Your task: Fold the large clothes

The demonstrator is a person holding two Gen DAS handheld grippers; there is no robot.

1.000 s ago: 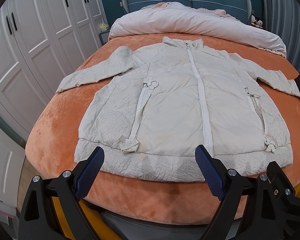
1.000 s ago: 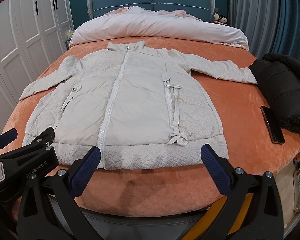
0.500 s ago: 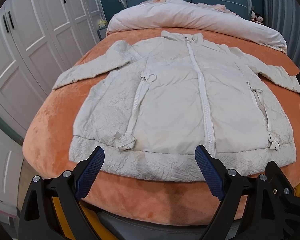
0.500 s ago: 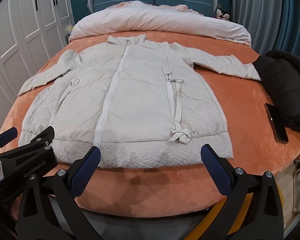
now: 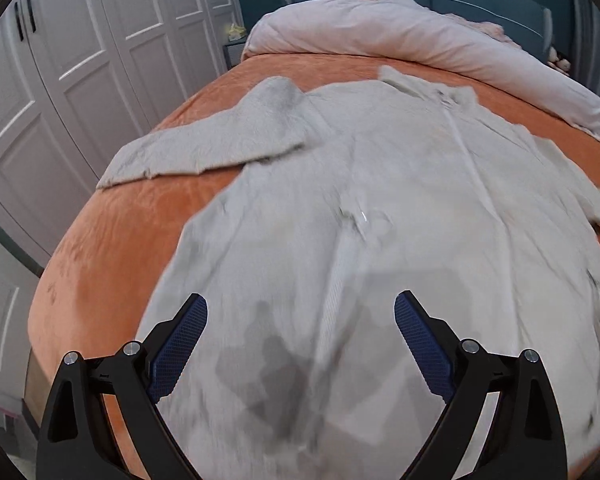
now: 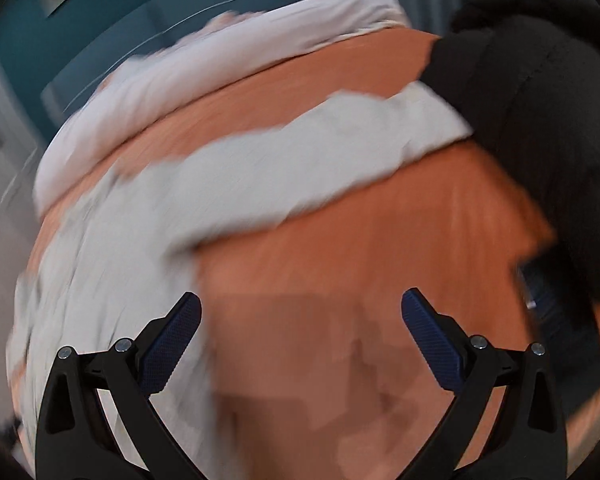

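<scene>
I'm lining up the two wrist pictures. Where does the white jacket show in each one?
Left wrist: the white jacket fills the centre and lower frame, beneath the open left gripper.
Right wrist: it lies along the left side, one sleeve reaching toward the upper right; the open right gripper is over bare blanket.
Shared landmark: the orange blanket.

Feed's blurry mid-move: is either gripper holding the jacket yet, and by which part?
Nothing is held. The left gripper is open above the white jacket; the right gripper is open over the orange bedspread.
</scene>
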